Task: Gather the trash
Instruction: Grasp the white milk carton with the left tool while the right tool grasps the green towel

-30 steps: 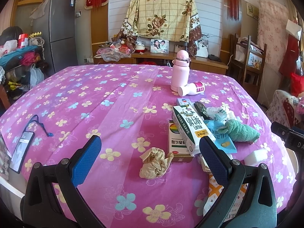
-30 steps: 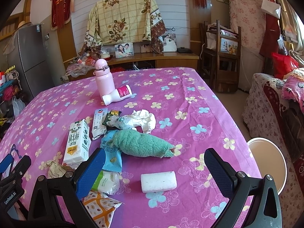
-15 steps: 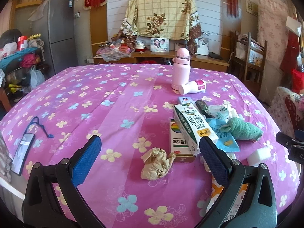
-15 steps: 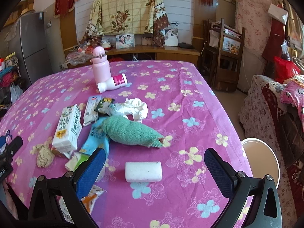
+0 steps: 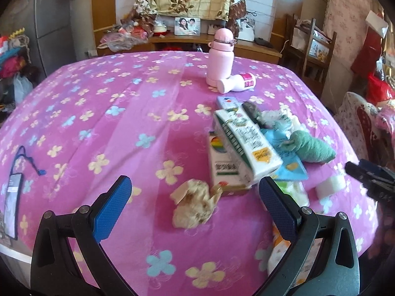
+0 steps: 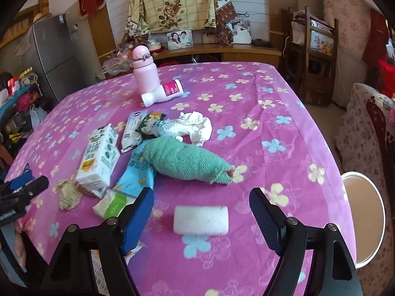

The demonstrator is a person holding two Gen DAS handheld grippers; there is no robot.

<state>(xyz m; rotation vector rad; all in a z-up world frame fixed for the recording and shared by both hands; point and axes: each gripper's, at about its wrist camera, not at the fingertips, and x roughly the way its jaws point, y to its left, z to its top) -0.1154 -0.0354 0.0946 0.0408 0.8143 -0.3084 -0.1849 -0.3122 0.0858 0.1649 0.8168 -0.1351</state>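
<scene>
The right gripper (image 6: pixel 201 215) stands over the white foam block (image 6: pixel 200 220), jaws straddling it with a clear gap on each side; they have just been closing in from full spread, and the pads do not yet touch the block. The left gripper (image 5: pixel 195 206) is wide open and empty, framing the crumpled brown paper ball (image 5: pixel 193 206).

Places are taken from the green knitted cloth roll (image 6: pixel 187 159) on the flowered pink tablecloth (image 6: pixel 271 113). The foam block lies just nearer the camera than the roll, apart from it. The paper ball lies well to the roll's left, touching the near end of the milk carton (image 6: pixel 98 156).

Handling, by judgement: the block looks light and compressible (probably sponge or foam), so a moderate squeeze across its short sides should hold it; too hard a grip would only deform it. The paper ball appears very light and soft, with loose folds; it is best pinched through its bulk, not by a flap. The carton leans on it and may shift when it is lifted.
</scene>
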